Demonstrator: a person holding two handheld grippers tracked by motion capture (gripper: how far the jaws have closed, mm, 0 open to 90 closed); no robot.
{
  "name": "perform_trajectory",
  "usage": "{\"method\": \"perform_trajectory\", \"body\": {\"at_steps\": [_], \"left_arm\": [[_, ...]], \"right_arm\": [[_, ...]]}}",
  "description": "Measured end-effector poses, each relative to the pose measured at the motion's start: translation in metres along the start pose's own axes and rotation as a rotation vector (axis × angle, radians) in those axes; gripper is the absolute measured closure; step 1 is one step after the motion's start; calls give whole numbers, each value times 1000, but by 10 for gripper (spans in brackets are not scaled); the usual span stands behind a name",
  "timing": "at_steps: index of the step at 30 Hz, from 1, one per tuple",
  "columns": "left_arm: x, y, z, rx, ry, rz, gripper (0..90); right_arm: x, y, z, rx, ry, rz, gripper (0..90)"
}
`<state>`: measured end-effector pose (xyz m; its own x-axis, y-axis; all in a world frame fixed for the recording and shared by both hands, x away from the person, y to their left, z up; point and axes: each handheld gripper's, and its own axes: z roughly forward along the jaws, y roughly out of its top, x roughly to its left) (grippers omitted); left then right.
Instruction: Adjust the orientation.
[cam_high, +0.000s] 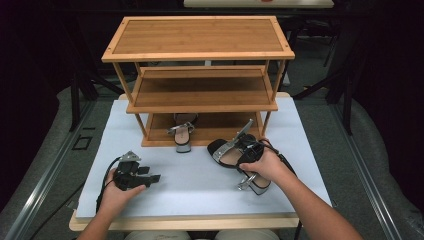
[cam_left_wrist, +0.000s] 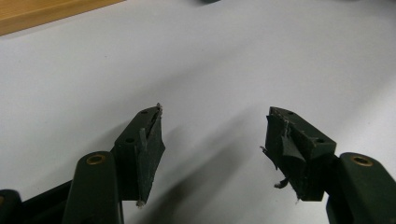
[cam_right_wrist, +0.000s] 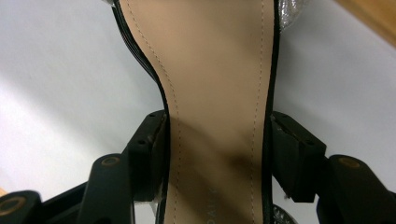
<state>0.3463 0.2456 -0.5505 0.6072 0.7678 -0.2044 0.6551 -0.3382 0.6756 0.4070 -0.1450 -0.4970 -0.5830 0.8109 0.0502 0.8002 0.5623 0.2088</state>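
I see the table with its white top carrying a 3-tier wooden shoe rack at the far edge. On the rack's bottom shelf stands 1 sandal, its toe overhanging the shelf's front edge. The second sandal lies on the table near the right edge, just in front of the rack's right front leg, toe toward the rack and block heel toward the near edge. My right gripper is clamped across this sandal: in the right gripper view, both pads press the black sides of the tan insole at its waist. My left gripper rests near the near-left corner, released, jaws wide apart over bare table.
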Motion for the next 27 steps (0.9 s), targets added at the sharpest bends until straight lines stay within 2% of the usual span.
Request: {"method": "perform_trajectory", "body": {"at_steps": [4, 9, 12, 16, 19, 23, 27], "left_arm": [[1, 0, 0, 2, 1, -3, 366], [1, 0, 0, 0, -1, -3, 366], [1, 0, 0, -1, -2, -3, 366], [1, 0, 0, 0, -2, -3, 366], [2, 0, 0, 0, -2, -2, 366], [1, 0, 1, 1, -2, -4, 366], [1, 0, 1, 2, -2, -4, 366]], "right_arm": [[0, 9, -1, -6, 6, 11, 416], [0, 20, -1, -25, -8, 32, 416], [-1, 27, 2, -28, -36, 41, 416], [-4, 34, 7, -34, -36, 65, 416], [-3, 38, 10, -31, -44, 90, 416], [-3, 42, 12, -26, -35, 100, 415], [-1, 43, 16, -23, -46, 113, 415]]}}
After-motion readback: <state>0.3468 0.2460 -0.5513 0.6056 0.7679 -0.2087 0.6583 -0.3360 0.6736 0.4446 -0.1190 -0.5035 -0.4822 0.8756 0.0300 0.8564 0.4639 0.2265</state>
